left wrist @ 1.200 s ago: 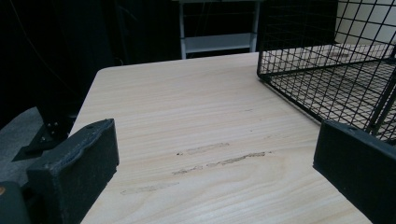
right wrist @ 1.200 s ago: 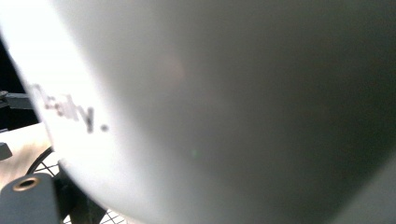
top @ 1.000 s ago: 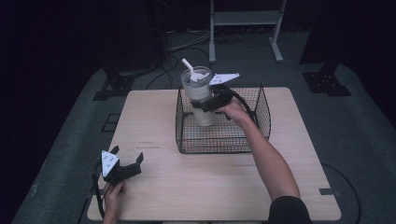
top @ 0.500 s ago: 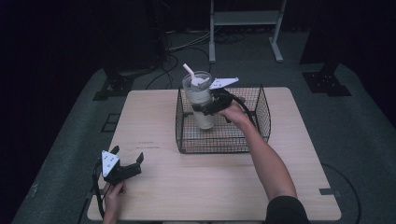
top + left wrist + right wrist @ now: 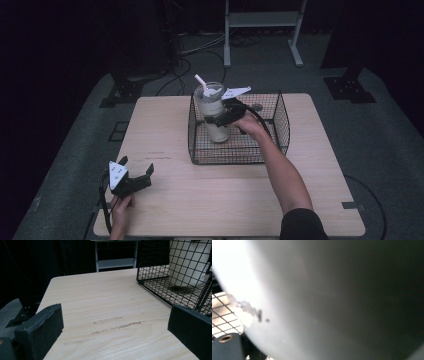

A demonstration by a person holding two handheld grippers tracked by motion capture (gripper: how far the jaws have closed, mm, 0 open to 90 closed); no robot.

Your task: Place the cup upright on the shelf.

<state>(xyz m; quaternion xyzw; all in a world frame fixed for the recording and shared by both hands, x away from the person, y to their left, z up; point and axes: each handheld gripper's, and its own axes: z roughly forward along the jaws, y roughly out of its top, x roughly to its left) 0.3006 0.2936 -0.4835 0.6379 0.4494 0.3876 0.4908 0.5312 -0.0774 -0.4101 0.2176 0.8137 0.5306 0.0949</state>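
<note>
A white tumbler (image 5: pixel 212 107) with a clear lid and a white straw (image 5: pixel 200 81) stands inside a black wire basket (image 5: pixel 272 131) at the back middle of the wooden table (image 5: pixel 165 130). My right gripper (image 5: pixel 220 119) reaches into the basket from the right and is shut on the tumbler's side. In the right gripper view the tumbler's wall (image 5: pixel 337 290) is pressed close against the camera. My left gripper (image 5: pixel 136 165) rests at the table's front left corner, open and holding nothing. In the left gripper view my left gripper (image 5: pixel 115 335) faces the basket (image 5: pixel 152 262) and the tumbler (image 5: pixel 187 262), whose base is at the basket floor.
Bare tabletop lies between the left gripper and the basket, with faint scratch marks (image 5: pixel 117 326) on the wood. Behind the table stand a metal frame (image 5: pixel 262 20) and floor cables (image 5: pixel 195 45). Dark stand bases (image 5: pixel 350 85) sit on the floor at both sides.
The right gripper has lowered the tumbler deeper into the basket, slightly toward the person. The left gripper has not moved.
</note>
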